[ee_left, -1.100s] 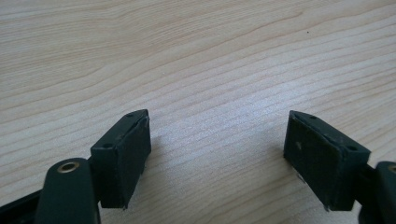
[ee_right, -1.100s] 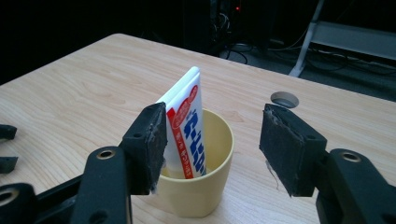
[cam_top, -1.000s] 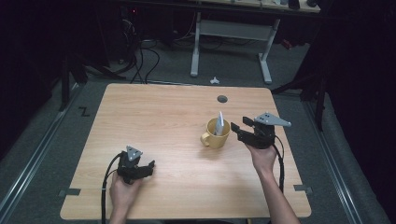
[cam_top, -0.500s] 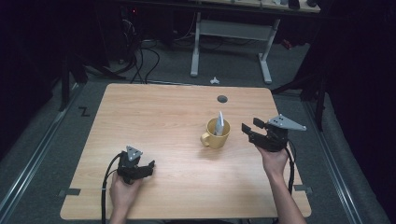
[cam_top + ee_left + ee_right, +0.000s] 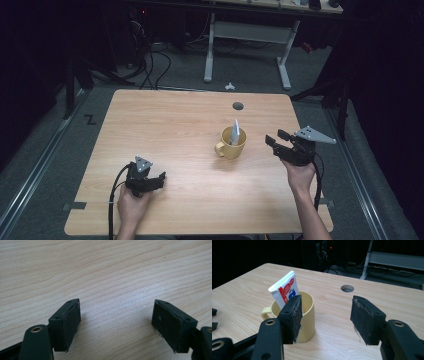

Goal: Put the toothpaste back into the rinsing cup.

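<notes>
Left gripper (image 5: 156, 180) is sitting near my edge of the table (image 5: 175, 125), jaws wide apart, nothing between them. Right gripper (image 5: 274, 139) is now backing off sideways from the yellow mug (image 5: 231, 144), so I'm guessing the drop-off's done. Its jaws are partly apart, holding nothing. The toothpaste tube (image 5: 284, 290) is standing in the mug, leaning on the rim.

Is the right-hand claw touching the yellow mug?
Apart. In the high view, bare table shows between the right gripper and the yellow mug. The mug holds a tube, and the gripper's jaws stand open around nothing.
</notes>
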Demonstrator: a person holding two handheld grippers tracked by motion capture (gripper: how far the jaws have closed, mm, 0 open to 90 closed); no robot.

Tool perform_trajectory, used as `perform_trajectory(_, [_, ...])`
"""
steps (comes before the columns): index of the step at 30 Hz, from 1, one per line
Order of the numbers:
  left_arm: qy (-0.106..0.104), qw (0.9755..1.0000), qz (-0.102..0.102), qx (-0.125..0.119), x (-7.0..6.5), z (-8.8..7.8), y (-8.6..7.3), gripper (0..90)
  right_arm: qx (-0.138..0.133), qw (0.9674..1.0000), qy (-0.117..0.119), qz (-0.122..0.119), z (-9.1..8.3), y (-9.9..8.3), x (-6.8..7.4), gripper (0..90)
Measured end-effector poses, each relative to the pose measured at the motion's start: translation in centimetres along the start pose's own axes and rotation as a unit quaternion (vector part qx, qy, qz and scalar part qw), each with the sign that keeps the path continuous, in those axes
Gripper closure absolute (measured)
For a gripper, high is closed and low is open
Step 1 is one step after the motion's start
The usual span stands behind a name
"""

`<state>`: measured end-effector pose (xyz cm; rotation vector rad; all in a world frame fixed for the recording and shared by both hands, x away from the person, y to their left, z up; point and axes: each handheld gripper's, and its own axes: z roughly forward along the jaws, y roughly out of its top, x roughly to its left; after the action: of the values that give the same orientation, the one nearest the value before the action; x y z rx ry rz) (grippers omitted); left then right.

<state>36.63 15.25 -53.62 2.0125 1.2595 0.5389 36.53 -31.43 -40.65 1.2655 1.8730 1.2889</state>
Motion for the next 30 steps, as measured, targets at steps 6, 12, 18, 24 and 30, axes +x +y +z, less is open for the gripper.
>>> perform_trajectory(6, [0.000,1.0000,0.001,0.000,0.0,0.0,0.0,23.5,-0.007,0.9999,-0.003,0.010,-0.5,-0.6,-0.4,42.7])
perform_trajectory(12, [0.000,1.0000,-0.001,0.000,0.0,0.0,0.0,24.1,-0.015,0.9998,0.000,0.009,-1.1,-0.7,-0.5,43.0])
perform_trajectory(18, [-0.001,1.0000,-0.001,-0.001,0.0,0.0,0.0,24.0,-0.016,0.9998,-0.004,0.013,-1.6,-1.1,-0.8,43.1])
perform_trajectory(24, [-0.002,1.0000,-0.002,-0.001,0.1,0.0,0.0,24.0,-0.011,0.9997,-0.010,0.020,-1.8,-1.8,-1.2,43.3])
perform_trajectory(30, [-0.002,1.0000,-0.002,-0.001,0.0,0.0,0.0,24.0,-0.013,0.9996,-0.011,0.023,-2.0,-2.0,-1.3,43.3])
